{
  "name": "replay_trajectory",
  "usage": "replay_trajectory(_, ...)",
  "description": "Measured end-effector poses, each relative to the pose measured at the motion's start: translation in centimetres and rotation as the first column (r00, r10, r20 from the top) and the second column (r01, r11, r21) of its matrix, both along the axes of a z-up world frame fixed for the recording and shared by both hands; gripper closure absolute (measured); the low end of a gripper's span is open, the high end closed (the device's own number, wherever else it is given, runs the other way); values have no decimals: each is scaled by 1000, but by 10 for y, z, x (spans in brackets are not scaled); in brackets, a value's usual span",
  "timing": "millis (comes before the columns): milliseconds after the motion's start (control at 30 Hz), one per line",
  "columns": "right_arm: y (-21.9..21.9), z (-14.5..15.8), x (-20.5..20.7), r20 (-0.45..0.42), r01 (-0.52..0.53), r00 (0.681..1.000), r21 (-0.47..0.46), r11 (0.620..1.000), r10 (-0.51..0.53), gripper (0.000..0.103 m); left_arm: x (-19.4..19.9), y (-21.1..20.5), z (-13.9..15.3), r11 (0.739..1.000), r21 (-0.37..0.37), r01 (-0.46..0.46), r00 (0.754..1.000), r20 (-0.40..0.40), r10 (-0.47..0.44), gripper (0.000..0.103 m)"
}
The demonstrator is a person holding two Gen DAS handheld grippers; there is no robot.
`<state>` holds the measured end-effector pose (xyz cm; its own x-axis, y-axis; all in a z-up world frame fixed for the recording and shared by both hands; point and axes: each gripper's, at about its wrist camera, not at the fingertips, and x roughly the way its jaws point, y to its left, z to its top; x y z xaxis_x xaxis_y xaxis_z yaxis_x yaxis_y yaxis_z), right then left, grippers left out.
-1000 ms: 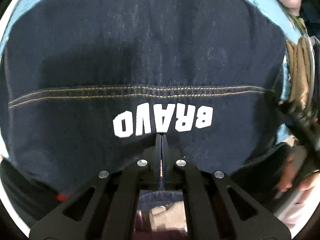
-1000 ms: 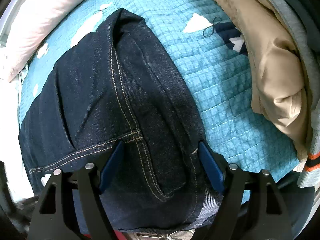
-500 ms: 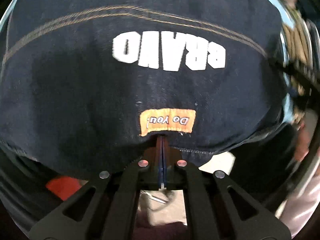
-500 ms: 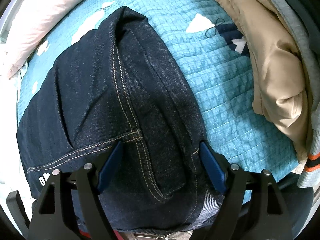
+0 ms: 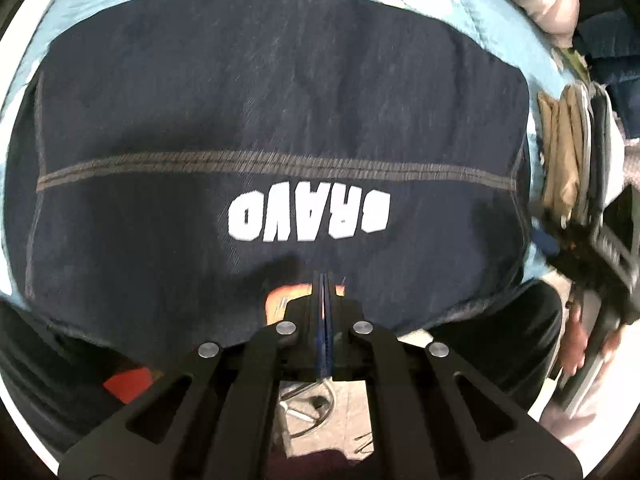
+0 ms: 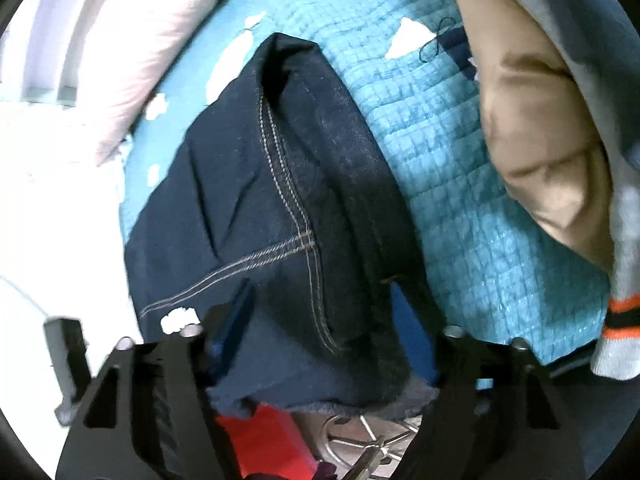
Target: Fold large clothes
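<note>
**Watch the near hem: one tool clenched, the other only halfway there**

Your dark denim garment [image 5: 280,128] lies spread across the teal quilted bed cover [image 6: 460,184], filling the middle of the left wrist view, white "BRAVO" lettering [image 5: 308,216] upside down just above the tool tips. Your left tool [image 5: 325,300] is clenched tight, blades together at the near edge by the orange label [image 5: 280,296]; whether cloth is actually pinched there, I cannot tell. If it is only resting on the fabric, a lift brings up nothing.

Over on the right wrist view, your right tool [image 6: 320,320] is closing, the thick side-seam fold between the blue pads [image 6: 236,316], not yet squeezed. That bunch is bulky denim; in my judgement the pads could catch only the top layer and leave the lower one sagging.

Uneven hold means a skewed fold, the seam [image 5: 276,168] running crooked. And mind the beige folded clothes [image 6: 536,140] at the right of the frame: swing the denim wide and you could drag that pile off its stack.
</note>
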<state>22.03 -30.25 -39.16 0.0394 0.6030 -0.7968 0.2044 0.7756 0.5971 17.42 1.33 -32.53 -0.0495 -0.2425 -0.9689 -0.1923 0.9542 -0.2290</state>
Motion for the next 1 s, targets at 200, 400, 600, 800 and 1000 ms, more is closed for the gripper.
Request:
replay_trajectory(200,-2,-11,-11,-56,-26,998,75,997,30,56,5,-2,-40,999,42,-1,1000,-26,2,101)
replay_trajectory(400,-7,1,-6,-28,6,1000,-55,998,-8,53,-12,19,-36,1000,-7,-25,1000,0,25,101)
replay_trajectory(600,-17,27,22,65,13,998,-209,978,0,37,-16,19,-35,1000,21,2,1000,6,-2,101)
replay_trajectory(800,-10,-18,32,-48,-10,999,-38,999,9,34,-17,11,-41,1000,-1,-21,1000,2,21,101)
replay_trajectory(1000,5,-22,17,-44,-84,995,170,982,93,36,-17,28,-47,999,-20,-29,1000,4,30,101)
